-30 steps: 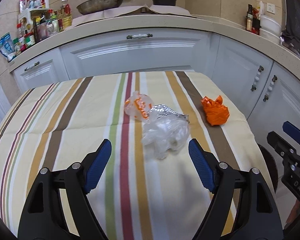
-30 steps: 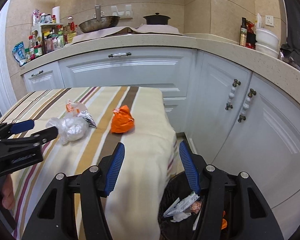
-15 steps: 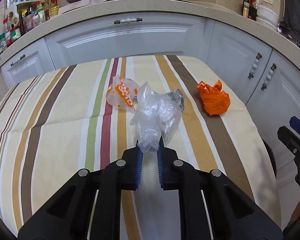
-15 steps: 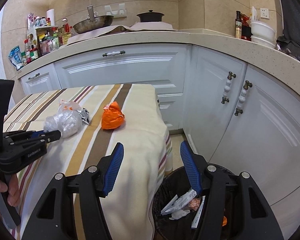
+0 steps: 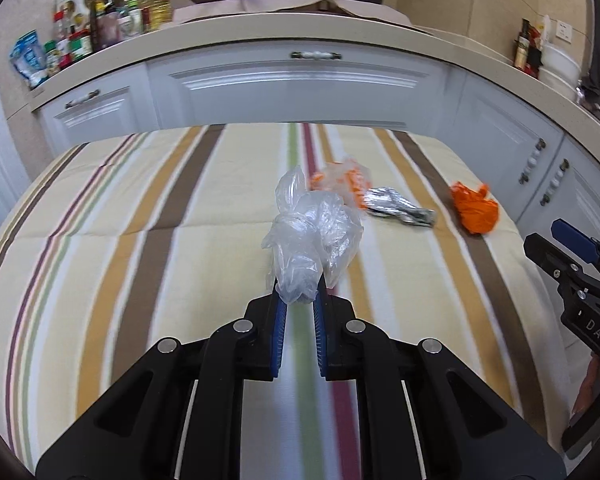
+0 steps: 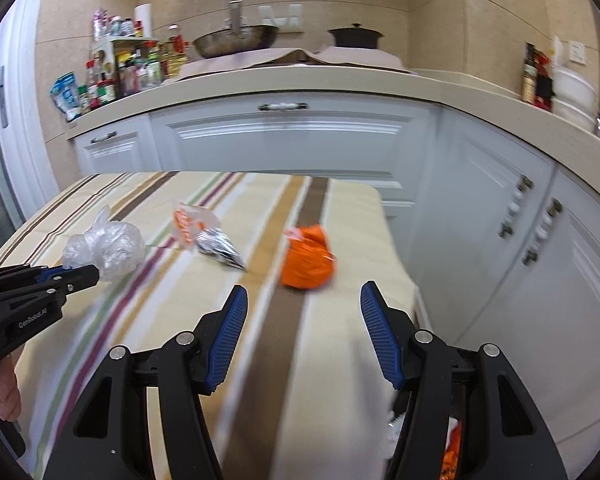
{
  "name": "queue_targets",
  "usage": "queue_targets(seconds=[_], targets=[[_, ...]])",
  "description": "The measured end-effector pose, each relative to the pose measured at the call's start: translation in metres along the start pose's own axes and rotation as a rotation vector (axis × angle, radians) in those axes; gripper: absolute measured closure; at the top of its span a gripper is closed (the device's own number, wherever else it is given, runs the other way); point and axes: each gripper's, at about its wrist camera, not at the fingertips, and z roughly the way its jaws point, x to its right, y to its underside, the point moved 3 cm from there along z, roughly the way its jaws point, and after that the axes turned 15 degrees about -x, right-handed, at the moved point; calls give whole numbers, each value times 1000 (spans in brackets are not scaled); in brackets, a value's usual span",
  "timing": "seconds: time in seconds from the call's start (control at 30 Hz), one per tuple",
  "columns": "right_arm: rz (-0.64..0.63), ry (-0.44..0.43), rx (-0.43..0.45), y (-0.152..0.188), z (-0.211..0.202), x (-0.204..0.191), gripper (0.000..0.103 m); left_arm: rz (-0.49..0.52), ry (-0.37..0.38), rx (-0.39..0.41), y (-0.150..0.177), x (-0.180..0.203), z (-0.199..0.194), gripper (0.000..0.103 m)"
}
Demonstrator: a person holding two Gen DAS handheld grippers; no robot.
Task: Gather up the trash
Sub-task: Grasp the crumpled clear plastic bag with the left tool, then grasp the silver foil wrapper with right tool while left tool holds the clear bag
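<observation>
My left gripper (image 5: pixel 299 300) is shut on a crumpled clear plastic bag (image 5: pixel 312 236) and holds it above the striped tablecloth (image 5: pixel 140 240); the bag also shows in the right wrist view (image 6: pixel 108 246). On the cloth lie a clear wrapper with orange print (image 5: pixel 342 178), a silver foil wrapper (image 5: pixel 400 210) and a crumpled orange bag (image 5: pixel 474 214). My right gripper (image 6: pixel 302 312) is open and empty, just short of the orange bag (image 6: pixel 308 258), at the table's right end.
White cabinets (image 5: pixel 300 88) and a counter with bottles, a pan and a pot run behind and to the right of the table. A bin with trash (image 6: pixel 448 452) shows low right, below the table's edge.
My left gripper closed on the clear plastic bag and lifted it off the cloth, uncovering the foil wrapper. My right gripper rose from over the bin and moved toward the orange bag.
</observation>
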Motion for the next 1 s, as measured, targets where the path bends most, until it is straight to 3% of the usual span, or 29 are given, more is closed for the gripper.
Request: queue_targets(seconds=[0.27,0.73,0.8,0.87,1.0], targets=[[-89,-30,-8,-25,20,-35,45,-77,-39,5,-2,-42,0,91],[-129,-58,-157,-46,70,-48,55,-127,-82,4,0,-70,4,91],[-135,-68,-184,-47,75,-49,62,-127,-78,-1,0,-70,6,91],[-139,-84,-205,-47,77,-49,79,-128,-76,-6,1,-70,8,91],[-145,-97,-212,-46,74,-50,86,-136,-72,-13,2,-72,10,91]])
